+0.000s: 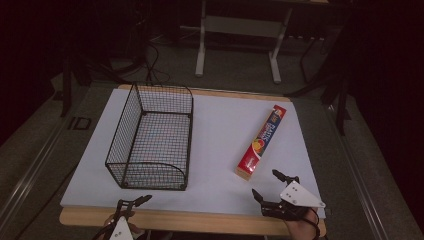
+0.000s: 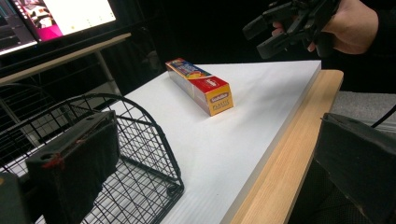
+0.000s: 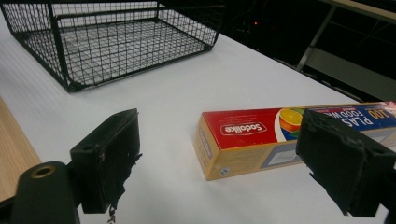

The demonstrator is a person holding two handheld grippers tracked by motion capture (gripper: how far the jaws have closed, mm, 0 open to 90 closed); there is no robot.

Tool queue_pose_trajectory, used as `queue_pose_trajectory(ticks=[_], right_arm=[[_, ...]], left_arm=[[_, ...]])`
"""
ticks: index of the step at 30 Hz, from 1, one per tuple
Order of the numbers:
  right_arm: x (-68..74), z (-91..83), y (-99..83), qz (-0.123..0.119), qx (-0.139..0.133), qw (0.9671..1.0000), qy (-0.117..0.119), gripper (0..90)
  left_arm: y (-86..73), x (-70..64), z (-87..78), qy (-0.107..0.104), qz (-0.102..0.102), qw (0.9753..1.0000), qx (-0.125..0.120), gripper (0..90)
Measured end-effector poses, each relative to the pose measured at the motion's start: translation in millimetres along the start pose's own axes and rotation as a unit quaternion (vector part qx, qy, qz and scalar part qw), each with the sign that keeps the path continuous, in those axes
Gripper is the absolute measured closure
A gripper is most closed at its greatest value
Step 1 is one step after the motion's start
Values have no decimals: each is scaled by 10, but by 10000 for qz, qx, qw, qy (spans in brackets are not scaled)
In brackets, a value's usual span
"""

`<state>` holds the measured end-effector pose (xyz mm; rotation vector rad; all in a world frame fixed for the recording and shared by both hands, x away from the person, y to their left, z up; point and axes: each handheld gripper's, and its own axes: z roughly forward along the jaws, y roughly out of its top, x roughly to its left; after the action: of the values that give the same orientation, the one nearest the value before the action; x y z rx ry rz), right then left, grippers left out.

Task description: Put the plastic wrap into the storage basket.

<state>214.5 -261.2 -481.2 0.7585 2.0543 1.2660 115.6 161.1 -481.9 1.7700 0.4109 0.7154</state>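
Cardboard wrap box [image 1: 262, 142] — long, slim, probably light and stiff — lies flat at centre right of the high view on the white table [image 1: 220, 125], well apart from the wire basket [image 1: 152, 135] at left. Red and blue print with fruit. Right gripper [image 1: 274, 186], jaws spread, hangs just below its near end; grasping across the narrow sides looks best. Left gripper [image 1: 134, 202] — also open — waits at bottom left.

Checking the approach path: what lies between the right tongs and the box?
Nothing: in the high view, bare white table separates the open right tongs from the box.
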Motion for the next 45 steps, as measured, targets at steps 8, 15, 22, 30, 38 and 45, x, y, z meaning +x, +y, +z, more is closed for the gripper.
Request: queue_pose_trajectory(ticks=[8,15,22,30,38,45], right_arm=[[-6,-2,38,-23,10,9997,243,137],[10,-15,135,69,111,9991,405,162],[15,105,248,3,386,9987,325,147],[-124,267,397,209,571,9978,-248,127],[-243,506,540,205,630,9951,-737,113],[-388,692,685,624,813,9891,-1057,110]], left_arm=[[-2,-7,4,-22,4,10000,12,7],[10,-35,12,-39,-16,10000,-9,7],[12,-43,15,-16,-14,10000,-2,7],[12,-45,17,-32,-5,10000,12,7],[10,-48,20,-27,5,10000,30,7],[11,-53,20,-25,22,10000,32,7]])
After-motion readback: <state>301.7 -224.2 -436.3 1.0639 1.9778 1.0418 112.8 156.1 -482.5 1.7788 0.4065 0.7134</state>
